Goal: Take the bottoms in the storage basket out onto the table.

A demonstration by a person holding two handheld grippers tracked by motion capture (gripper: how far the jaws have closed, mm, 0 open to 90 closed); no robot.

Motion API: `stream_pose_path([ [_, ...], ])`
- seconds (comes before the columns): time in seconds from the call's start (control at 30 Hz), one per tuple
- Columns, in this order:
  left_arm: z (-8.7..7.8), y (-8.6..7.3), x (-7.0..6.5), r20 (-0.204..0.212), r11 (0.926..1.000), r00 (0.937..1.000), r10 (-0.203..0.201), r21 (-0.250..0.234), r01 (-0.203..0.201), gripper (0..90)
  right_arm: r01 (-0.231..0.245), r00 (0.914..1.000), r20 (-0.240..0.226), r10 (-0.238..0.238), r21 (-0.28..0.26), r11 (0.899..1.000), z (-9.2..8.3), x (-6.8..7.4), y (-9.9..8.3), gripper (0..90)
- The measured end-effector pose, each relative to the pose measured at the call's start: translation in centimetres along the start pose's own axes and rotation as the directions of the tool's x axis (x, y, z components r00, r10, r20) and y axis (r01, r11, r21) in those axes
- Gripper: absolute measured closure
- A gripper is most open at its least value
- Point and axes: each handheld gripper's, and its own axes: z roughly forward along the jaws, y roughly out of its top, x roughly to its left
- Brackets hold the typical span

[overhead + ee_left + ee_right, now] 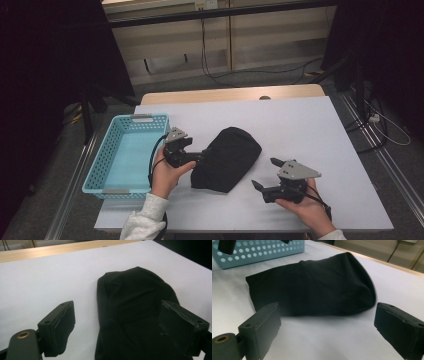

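A black cloth lies folded and rounded at one end in the middle of the white table. My left gripper is at the cloth's left edge, pointing right at it. In the left gripper view the cloth runs between the wide-apart jaws of the left gripper, and neither pad presses on it. My right gripper stands open in front and to the right of the cloth, a short gap away. In the right gripper view the cloth lies beyond the jaws of the right gripper, which hold nothing.
A light blue perforated basket stands at the table's left side, close behind the left hand; its wall appears at the top left of the right gripper view. A wooden strip borders the table's far edge. Cables run over the floor beyond.
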Motion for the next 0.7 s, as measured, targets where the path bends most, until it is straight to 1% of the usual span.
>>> stream_pose_path([
  [0.1, 0.0, 0.0, 0.0, -0.001, 1.0000, 1.0000, 0.002, 0.000, -0.002, 14.4, 0.011, 0.9989, -0.045, -0.011, 0.017, 1.000, 1.4, 0.6, 0.4, 8.5],
  [0.13, -0.1, 0.0, 0.0, -0.007, 0.9999, 0.9999, 0.007, 0.007, -0.007, 14.6, 0.014, 0.9979, -0.064, -0.013, 0.023, 1.000, 1.9, 0.8, 0.5, 8.9],
  [0.17, -0.1, -0.1, 0.0, -0.011, 1.0000, 0.9999, 0.004, 0.002, -0.004, 14.7, 0.013, 0.9969, -0.079, -0.011, 0.027, 1.000, 2.2, 0.9, 0.5, 10.0],
  [0.23, -0.3, -0.1, 0.1, -0.019, 1.0000, 0.9998, 0.005, 0.004, -0.005, 14.7, 0.019, 0.9960, -0.088, -0.015, 0.044, 0.999, 3.0, 1.2, 0.8, 15.3],
  [0.3, -0.5, -0.2, 0.2, -0.021, 1.0000, 0.9998, -0.002, -0.004, 0.002, 14.6, 0.006, 0.9937, -0.112, 0.001, 0.061, 0.998, 3.8, 1.5, 1.0, 20.9],
  [0.4, -0.7, -0.3, 0.3, -0.026, 1.0000, 0.9996, -0.001, -0.002, 0.001, 14.9, 0.019, 0.9922, -0.124, -0.006, 0.098, 0.995, 4.9, 1.8, 1.3, 28.7],
  [0.47, -0.9, -0.4, 0.4, -0.036, 1.0000, 0.9994, -0.003, -0.005, 0.003, 15.2, 0.012, 0.9910, -0.134, 0.002, 0.107, 0.994, 5.5, 2.0, 1.6, 31.6],
  [0.5, -1.0, -0.6, 0.4, -0.039, 1.0000, 0.9992, -0.007, -0.004, 0.006, 15.5, 0.021, 0.9907, -0.136, -0.005, 0.114, 0.993, 5.8, 2.1, 1.8, 33.5],
  [0.57, -1.1, -0.7, 0.4, -0.046, 1.0000, 0.9989, -0.007, 0.002, 0.008, 15.7, 0.035, 0.9893, -0.145, -0.015, 0.136, 0.990, 6.5, 2.5, 1.9, 37.0],
  [0.6, -1.2, -0.8, 0.5, -0.048, 1.0000, 0.9989, -0.001, 0.006, 0.002, 15.8, 0.042, 0.9893, -0.145, -0.020, 0.150, 0.988, 6.9, 2.6, 1.9, 39.2],
  [0.63, -1.3, -0.9, 0.5, -0.050, 1.0000, 0.9987, -0.004, 0.007, 0.004, 15.8, 0.050, 0.9886, -0.149, -0.024, 0.173, 0.984, 7.2, 2.8, 1.9, 42.8],
  [0.7, -1.5, -1.0, 0.5, -0.048, 1.0000, 0.9988, -0.006, 0.005, 0.006, 16.0, 0.069, 0.9859, -0.164, -0.033, 0.219, 0.973, 7.8, 3.2, 1.8, 47.1],
])
